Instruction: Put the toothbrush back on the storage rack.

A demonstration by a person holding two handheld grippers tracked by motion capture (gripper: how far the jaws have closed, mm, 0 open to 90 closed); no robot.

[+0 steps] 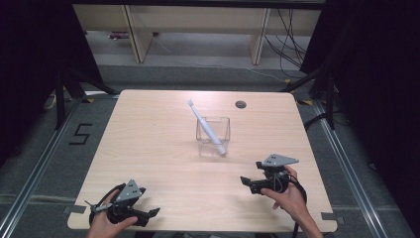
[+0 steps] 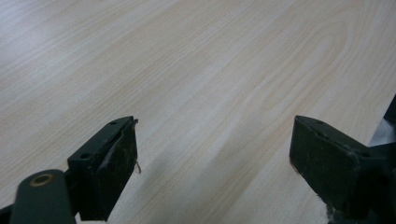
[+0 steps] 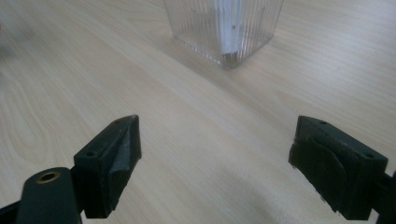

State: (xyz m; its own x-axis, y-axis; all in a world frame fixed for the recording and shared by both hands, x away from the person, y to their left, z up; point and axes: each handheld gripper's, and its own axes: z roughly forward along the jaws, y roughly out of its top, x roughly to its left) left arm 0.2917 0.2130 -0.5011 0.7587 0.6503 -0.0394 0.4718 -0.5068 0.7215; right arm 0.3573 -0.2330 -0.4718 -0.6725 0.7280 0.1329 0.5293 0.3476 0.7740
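Note:
A clear ribbed square cup (image 1: 213, 136) stands near the middle of the wooden table (image 1: 148, 144). A white toothbrush (image 1: 205, 126) leans in it, head up toward the back left. In the right gripper view the cup's base (image 3: 224, 28) sits ahead of the jaws, with the white handle inside. My right gripper (image 1: 251, 179) rests low at the front right, open, nothing between its jaws (image 3: 212, 163). My left gripper (image 1: 148, 214) lies at the front left edge, open over bare wood (image 2: 212, 163).
A dark round cable hole (image 1: 240, 104) sits in the table's back right. Beyond the table are wooden furniture legs (image 1: 140, 37) and trailing cables (image 1: 289, 39) on grey floor. Black curtains flank both sides.

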